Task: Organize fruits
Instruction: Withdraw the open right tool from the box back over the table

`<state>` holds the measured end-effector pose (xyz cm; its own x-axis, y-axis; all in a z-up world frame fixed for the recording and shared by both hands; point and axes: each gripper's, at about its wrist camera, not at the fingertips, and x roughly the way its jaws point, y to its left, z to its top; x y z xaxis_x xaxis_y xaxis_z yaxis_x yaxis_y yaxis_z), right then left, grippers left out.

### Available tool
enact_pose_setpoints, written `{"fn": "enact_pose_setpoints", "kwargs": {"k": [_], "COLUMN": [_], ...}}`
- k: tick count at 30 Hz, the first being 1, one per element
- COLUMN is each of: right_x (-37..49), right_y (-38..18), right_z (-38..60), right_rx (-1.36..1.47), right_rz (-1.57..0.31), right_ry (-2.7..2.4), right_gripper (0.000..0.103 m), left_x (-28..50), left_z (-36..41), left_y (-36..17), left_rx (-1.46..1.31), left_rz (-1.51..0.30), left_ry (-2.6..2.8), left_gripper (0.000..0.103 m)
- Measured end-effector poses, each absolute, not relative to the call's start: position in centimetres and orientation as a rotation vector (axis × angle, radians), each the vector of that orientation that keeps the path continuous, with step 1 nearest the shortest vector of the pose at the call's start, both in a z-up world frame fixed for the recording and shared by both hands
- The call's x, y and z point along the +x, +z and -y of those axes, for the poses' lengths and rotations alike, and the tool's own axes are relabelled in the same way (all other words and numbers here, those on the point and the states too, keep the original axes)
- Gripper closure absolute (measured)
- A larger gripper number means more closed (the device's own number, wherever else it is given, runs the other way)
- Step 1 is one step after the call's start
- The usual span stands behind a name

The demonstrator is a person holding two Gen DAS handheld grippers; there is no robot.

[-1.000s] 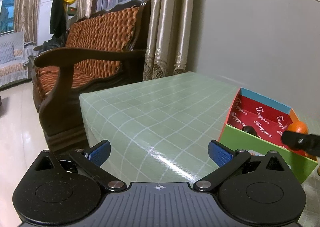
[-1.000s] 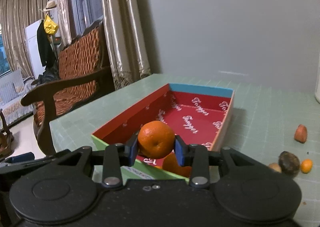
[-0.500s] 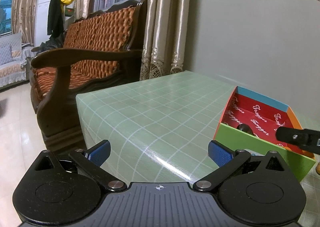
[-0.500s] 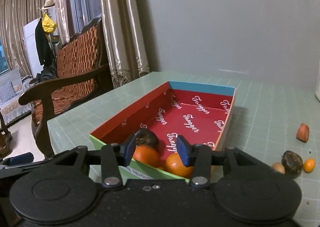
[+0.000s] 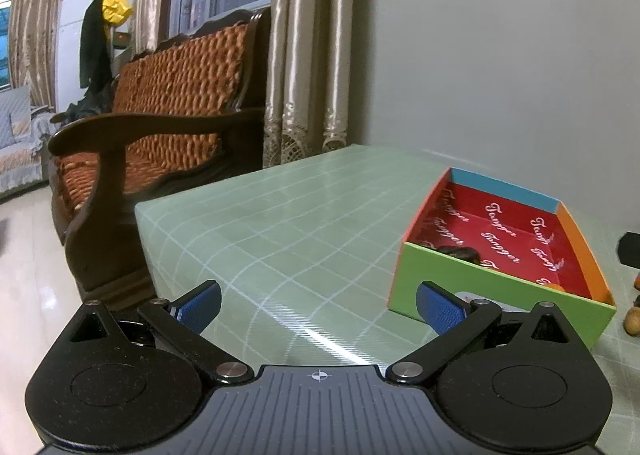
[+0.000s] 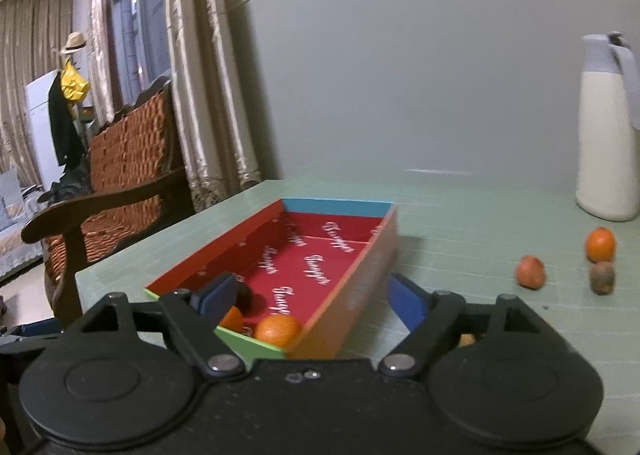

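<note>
A shallow box with a red inside sits on the green checked table. At its near end lie two oranges and a dark fruit. My right gripper hovers over that near end with its jaws opening and no fruit between them. Only the box's right wall shows in the gap. Loose on the table to the right are an orange, a reddish fruit and a brown fruit. My left gripper is open and holds nothing, left of the box.
A white jug stands at the back right by the wall. A dark wooden sofa and curtains lie beyond the table's left edge. Bare tabletop stretches in front of my left gripper. A brown fruit lies right of the box.
My right gripper let go of the orange, which now lies in the box's near end. Its jaws spread wide and it swung to the right. My left gripper barely moved.
</note>
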<state>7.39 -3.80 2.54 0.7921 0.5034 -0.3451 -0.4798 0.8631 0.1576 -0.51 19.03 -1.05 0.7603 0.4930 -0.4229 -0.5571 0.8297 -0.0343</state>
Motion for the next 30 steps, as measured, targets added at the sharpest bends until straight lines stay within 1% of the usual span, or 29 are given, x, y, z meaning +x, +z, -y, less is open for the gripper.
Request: {"fn": "enact_pose_setpoints", "kwargs": {"k": [1,8,10,14,21,30], "right_x": [7.4,7.6,7.5,7.2,7.3,6.0], "right_y": [2.5,1.8,1.5,1.0,-0.3,-0.7], "right_z": [4.2,8.0,9.4,12.4,17.4,22.6], "right_rx": [0.065,0.074,0.07,0.083,0.156,0.243], "right_rz": [-0.388,-0.38,-0.364,-0.322,-0.343,-0.346], "right_ry": [0.519,0.41,0.36,0.248,0.105,-0.057], "right_gripper": [0.015,0.013,0.0,0.0,0.0,0.0], "left_x": [-0.4,-0.1,-0.1,0.2,0.8,1.9], "left_z": [-18.8,-16.4,-15.2,-12.3,-6.6,-1.6], "left_y": [-1.0,-0.5,-0.1,0.4,0.9,0.6], "left_rx": [-0.159,-0.116,-0.099,-0.035,0.087,0.126], "left_rz": [-0.413,-0.381,-0.358,-0.307,-0.26,-0.281], "left_ry": [0.57,0.512,0.48,0.405,0.228,0.078], "left_gripper": [0.0,0.0,0.0,0.0,0.0,0.0]}}
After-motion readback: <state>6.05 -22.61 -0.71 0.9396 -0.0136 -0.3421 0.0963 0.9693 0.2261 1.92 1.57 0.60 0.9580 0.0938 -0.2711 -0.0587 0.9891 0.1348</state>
